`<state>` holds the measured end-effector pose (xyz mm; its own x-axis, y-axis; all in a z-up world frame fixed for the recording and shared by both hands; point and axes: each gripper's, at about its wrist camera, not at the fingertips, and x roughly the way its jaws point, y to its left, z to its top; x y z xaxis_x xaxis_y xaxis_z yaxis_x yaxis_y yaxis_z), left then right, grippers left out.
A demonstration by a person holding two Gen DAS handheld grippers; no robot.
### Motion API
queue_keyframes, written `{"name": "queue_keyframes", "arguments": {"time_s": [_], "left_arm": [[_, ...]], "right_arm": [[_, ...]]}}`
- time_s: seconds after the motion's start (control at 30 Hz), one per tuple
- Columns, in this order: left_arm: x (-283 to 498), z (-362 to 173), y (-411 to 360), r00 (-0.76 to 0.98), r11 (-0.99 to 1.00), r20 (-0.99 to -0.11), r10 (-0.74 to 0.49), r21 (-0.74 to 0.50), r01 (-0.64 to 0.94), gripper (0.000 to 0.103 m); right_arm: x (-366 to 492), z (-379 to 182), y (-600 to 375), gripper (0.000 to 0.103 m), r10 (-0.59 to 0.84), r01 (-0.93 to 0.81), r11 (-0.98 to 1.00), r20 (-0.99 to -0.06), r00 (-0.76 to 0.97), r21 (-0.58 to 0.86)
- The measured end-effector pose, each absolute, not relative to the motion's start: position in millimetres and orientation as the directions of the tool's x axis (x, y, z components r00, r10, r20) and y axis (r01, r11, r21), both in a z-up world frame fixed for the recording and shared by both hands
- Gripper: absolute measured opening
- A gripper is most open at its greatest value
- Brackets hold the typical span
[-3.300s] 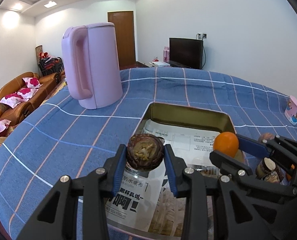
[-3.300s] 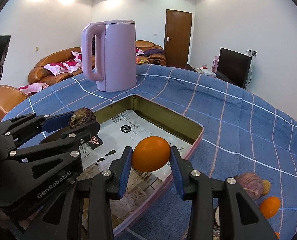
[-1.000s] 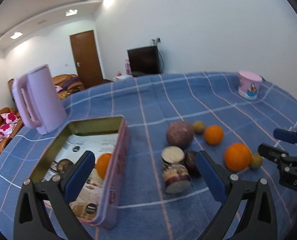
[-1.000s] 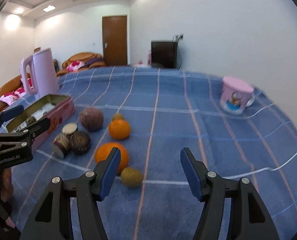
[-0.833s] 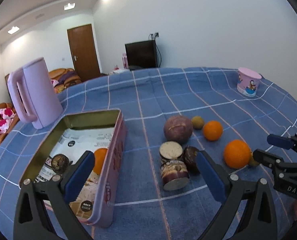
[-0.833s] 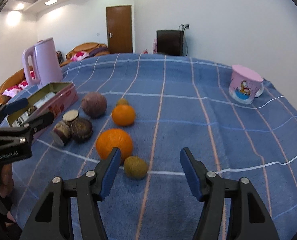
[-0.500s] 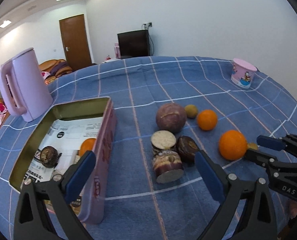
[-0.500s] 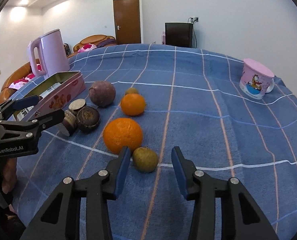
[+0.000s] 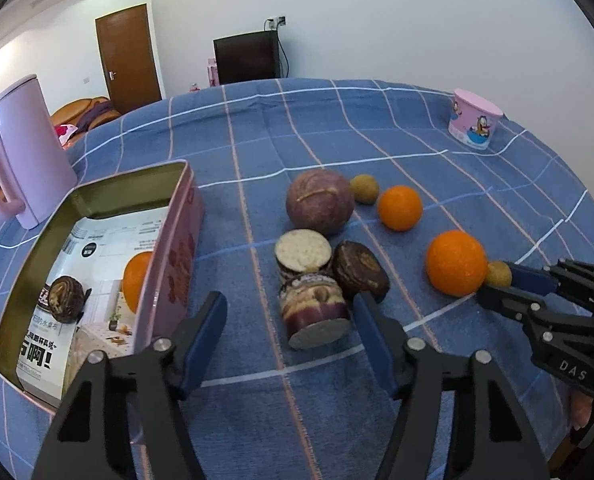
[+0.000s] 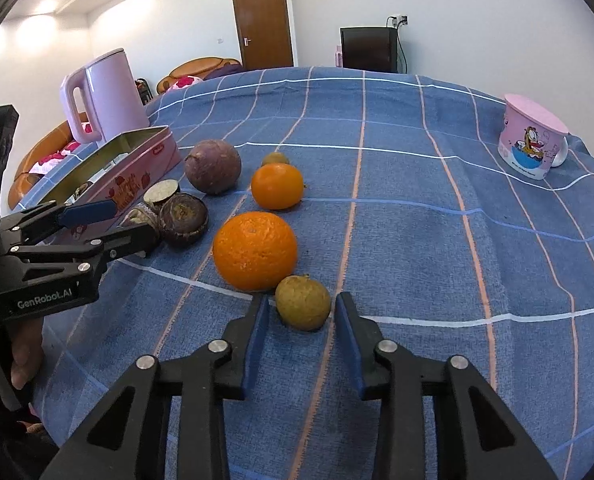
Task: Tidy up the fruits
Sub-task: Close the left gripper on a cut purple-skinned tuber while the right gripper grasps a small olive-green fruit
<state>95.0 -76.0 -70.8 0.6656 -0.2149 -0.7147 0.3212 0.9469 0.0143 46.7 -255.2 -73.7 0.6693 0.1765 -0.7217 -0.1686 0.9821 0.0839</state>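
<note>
Between the right gripper's (image 10: 300, 322) blue pads sits the small brown fruit (image 10: 303, 302), jaws narrowed almost onto it; left gripper (image 9: 287, 330) is closing around the cut purple piece (image 9: 315, 310).

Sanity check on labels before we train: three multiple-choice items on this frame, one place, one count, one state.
1. What lies between the right gripper's fingers?
A. a small brown fruit
B. an orange
C. the pink cup

2. How many oranges lie on the cloth, outside the tin?
A. one
B. two
C. four

3. What state is the tin in?
A. lid shut
B. turned upside down
C. open, no lid on it

Answers:
1. A: the small brown fruit sits between the pads of the right gripper, beside the big orange.
2. B: only the big orange and a smaller orange lie on the cloth; a third orange is in the tin.
3. C: the tin shows its inside, with paper and fruit in it.
</note>
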Motion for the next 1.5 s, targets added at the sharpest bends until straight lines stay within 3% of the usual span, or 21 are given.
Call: {"name": "queue_keyframes", "arguments": {"time_s": [0.3,0.53,0.6,0.63,1.07,1.13,1.17,1.43,1.5], "left_arm": [[88.0,-69.3,-73.6,0.68,0.946,-0.7,-0.218,0.02,0.323,0.051],[83.7,-67.6,-76.7,0.695,0.946,-0.687,-0.212,0.034,0.321,0.047],[82.1,-65.9,-74.1,0.702,0.948,-0.676,-0.223,0.017,0.318,0.031],[81.4,-65.0,-72.5,0.7,0.946,-0.673,-0.238,0.001,0.323,0.029],[73.7,-63.9,-72.5,0.709,0.939,-0.654,-0.262,-0.004,0.344,0.025],[71.0,-61.1,-71.3,0.718,0.937,-0.639,-0.277,-0.013,0.35,0.01],[69.5,-59.8,-71.5,0.718,0.934,-0.635,-0.284,-0.014,0.357,0.009],[66.8,-61.7,-80.6,0.718,0.931,-0.644,-0.266,0.023,0.365,0.018],[66.6,-63.3,-85.1,0.712,0.927,-0.651,-0.264,0.034,0.374,0.04]], "right_arm": [[46.4,-73.9,-251.0,0.029,0.169,-0.176,0.982,-0.72,0.673,0.067],[47.0,-73.2,-250.4,0.029,0.173,-0.179,0.982,-0.719,0.674,0.068],[46.7,-73.2,-250.5,0.029,0.173,-0.179,0.981,-0.718,0.674,0.068],[46.6,-73.1,-250.5,0.029,0.173,-0.179,0.981,-0.717,0.675,0.068],[42.9,-71.3,-252.0,0.029,0.166,-0.169,0.983,-0.706,0.689,0.067],[41.8,-70.3,-252.5,0.029,0.166,-0.167,0.984,-0.7,0.695,0.067],[41.4,-70.0,-252.8,0.029,0.165,-0.166,0.984,-0.697,0.698,0.067],[40.6,-69.0,-252.4,0.029,0.162,-0.167,0.984,-0.692,0.704,0.061],[40.4,-68.8,-252.6,0.029,0.161,-0.167,0.984,-0.691,0.705,0.06]]}}
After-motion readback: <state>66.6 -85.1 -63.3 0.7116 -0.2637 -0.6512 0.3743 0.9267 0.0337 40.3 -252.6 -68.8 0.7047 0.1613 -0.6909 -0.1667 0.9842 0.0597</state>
